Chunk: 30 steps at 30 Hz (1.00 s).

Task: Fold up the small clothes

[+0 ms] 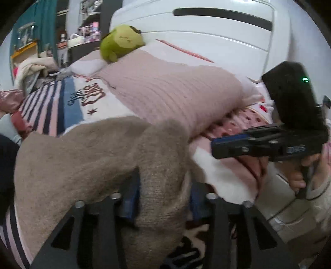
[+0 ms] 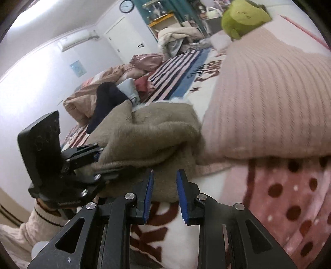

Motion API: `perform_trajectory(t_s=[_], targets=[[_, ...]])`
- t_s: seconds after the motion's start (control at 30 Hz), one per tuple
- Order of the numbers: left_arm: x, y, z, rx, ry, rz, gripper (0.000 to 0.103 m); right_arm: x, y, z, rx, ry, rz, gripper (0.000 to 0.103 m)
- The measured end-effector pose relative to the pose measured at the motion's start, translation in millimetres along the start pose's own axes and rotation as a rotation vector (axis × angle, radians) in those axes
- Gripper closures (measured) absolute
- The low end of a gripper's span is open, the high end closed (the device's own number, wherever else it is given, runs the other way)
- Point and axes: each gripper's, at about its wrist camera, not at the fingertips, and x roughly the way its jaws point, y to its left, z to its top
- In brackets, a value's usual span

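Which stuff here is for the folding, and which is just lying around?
For the folding: brown knit, left gripper, right gripper.

Just lying around: pink pillow, green plush toy, striped blanket, wall clock.

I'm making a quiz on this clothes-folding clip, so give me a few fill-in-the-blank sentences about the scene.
1. The left gripper is shut on the ____ knit garment.
2. The right gripper has ____ pads and holds nothing.
3. The plush toy at the head of the bed is ____.
4. The ribbed pillow is ____.

Missing words: brown; blue; green; pink
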Motion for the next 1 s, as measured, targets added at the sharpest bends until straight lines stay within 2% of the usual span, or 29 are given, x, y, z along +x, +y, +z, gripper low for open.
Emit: perform_trajectory(t_s=[0.07, 0.13, 0.2, 0.3, 0.37, 0.43, 0.47, 0.5, 0.53, 0.6, 0.63, 0.7, 0.73, 0.8, 0.87, 1.0], targets=[[-18, 2, 1, -0.045, -0.022, -0.092, 0.033, -6, -3, 3, 0.018, -0.022, -0.002, 0.076], [-41, 1, 4, -0.079, -0.051, -0.105, 0.031, -16, -2, 8, 0.029, -0.063, 0.001, 0.055], [-69, 2, 1, -0.11, -0.103, -0.105, 0.026, -25, 8, 15, 0.021, -0.115, 0.027, 0.042], [-118, 23, -15, -0.196, -0.193, -0.085, 0.018, -28, 35, 25, -0.028, -0.149, 0.082, 0.034], [-135, 40, -26, -0.239, -0.21, -0.042, 0.013, -20, 54, 33, -0.085, -0.139, 0.096, 0.032], [-143, 63, -46, -0.311, -0.195, 0.028, 0.012, -7, 68, 36, -0.125, -0.108, 0.07, 0.032], [-141, 73, -56, -0.355, -0.181, 0.046, 0.012, 3, 74, 37, -0.141, -0.087, 0.049, 0.032], [-137, 87, -69, -0.42, -0.159, 0.049, 0.012, 13, 78, 35, -0.157, -0.066, 0.028, 0.036], [-133, 96, -79, -0.465, -0.151, 0.027, 0.012, 19, 80, 31, -0.17, -0.054, -0.002, 0.06], [-122, 110, -100, -0.547, -0.143, -0.052, 0.012, 31, 76, 20, -0.187, -0.023, -0.107, 0.08], [-114, 118, -112, -0.602, -0.144, -0.115, 0.012, 36, 71, 16, -0.179, -0.002, -0.128, 0.081], [-98, 124, -124, -0.67, -0.136, -0.193, 0.011, 42, 57, 3, -0.142, 0.03, -0.124, 0.081], [-87, 128, -127, -0.701, -0.146, -0.264, 0.01, 42, 53, -3, -0.133, 0.034, -0.126, 0.081], [-75, 127, -126, -0.728, -0.169, -0.338, 0.009, 39, 49, -12, -0.132, 0.034, -0.132, 0.081], [-64, 126, -121, -0.749, -0.176, -0.335, 0.01, 36, 46, -15, -0.117, 0.036, -0.129, 0.081], [-71, 126, -115, -0.75, -0.211, -0.288, 0.032, 31, 42, -16, -0.086, 0.039, -0.121, 0.076]])
